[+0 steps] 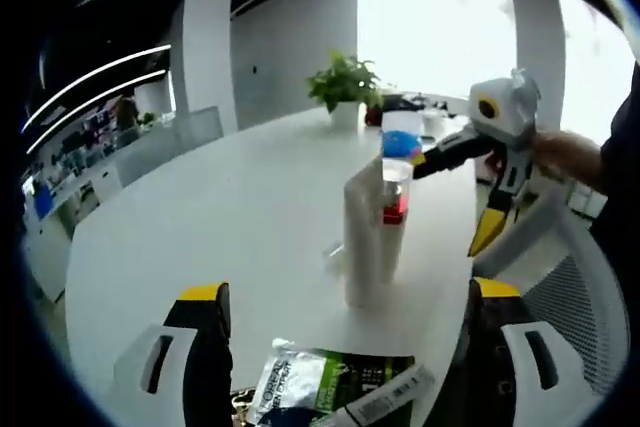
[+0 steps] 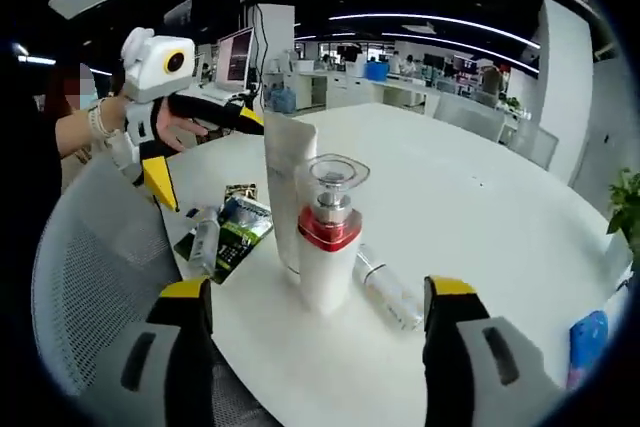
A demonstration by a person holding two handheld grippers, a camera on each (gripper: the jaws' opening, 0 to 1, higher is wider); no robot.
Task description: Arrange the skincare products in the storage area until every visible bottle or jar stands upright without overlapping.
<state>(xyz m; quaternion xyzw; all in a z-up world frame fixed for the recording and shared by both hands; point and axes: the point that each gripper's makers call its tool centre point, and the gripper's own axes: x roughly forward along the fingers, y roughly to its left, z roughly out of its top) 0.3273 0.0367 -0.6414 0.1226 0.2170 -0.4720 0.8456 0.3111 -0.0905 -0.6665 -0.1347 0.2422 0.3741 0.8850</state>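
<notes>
Left gripper view, nearest first: your left gripper (image 1: 345, 347) is hanging with jaws spread wide, gripping nothing, over the edge of the white table (image 1: 220, 217). Between the jaws a green-and-white sachet (image 1: 300, 382) is lying flat, a small tube (image 1: 385, 402) resting across its corner. Just past them the tall white tube (image 1: 360, 237) is standing upright, and the pump bottle with the red collar (image 1: 395, 212) is standing close beside it, the two partly overlapping from this angle. A blue-topped item (image 1: 402, 139) is showing behind them; what it is, unclear. Farthest off, a potted plant (image 1: 343, 87) is sitting at the table's back.

Right gripper view: your right gripper (image 2: 315, 347) is also gaping open and empty, jaws framing the pump bottle (image 2: 328, 237), with the white tube (image 2: 288, 187) directly behind it. A clear small bottle (image 2: 388, 292) is lying on its side just right of the pump bottle. The sachet (image 2: 232, 232) and small tube (image 2: 204, 242) are lying to the left. A mesh chair back (image 2: 90, 267) is crowding the table edge. Your hand (image 2: 175, 127) is gripping the left gripper's handle above it.
</notes>
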